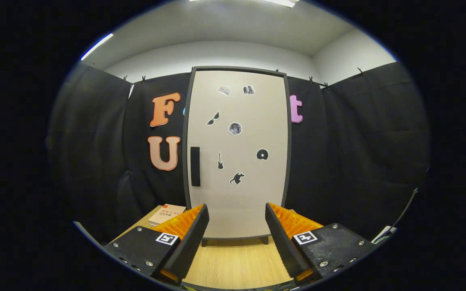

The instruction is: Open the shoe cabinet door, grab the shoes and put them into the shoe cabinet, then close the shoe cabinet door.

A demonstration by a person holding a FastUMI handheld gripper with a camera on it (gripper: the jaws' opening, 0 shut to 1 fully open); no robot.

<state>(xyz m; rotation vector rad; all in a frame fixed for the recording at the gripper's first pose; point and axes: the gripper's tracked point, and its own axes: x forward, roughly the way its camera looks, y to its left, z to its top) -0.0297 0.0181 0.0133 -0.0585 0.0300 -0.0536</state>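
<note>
The jaws of the gripper [236, 238] stand wide apart and hold nothing; between the two fingers [192, 238] only the pale wooden desk [237, 262] can be seen. The fingers point straight toward the cabinet.

Just beyond the fingertips, at the far side of the desk, stands one tall shoe cabinet with a light beige door and a dark grey frame [237, 153]. Its long axis is vertical, it is upright, and its front faces the gripper squarely. The door is closed and sits flat in the frame. Under its bottom edge two short dark feet [204, 242] show on the desk.

On the left part of the door, about at half height, there is one black, narrow, vertical handle [195, 166]. The door also carries seven small stickers: two book-like ones [236, 90] near the top, one pair of sunglasses [212, 119], one round grey disc [235, 128], one black record [262, 154], one guitar [220, 161] and one dark jumping figure [237, 178].

To the left of the cabinet, behind the left finger, one booklet with a white and orange cover [166, 214] lies flat on the desk. At the right, near the edge of the desk, a thin cable [405, 208] hangs along the black cloth wall [358, 161].
</note>
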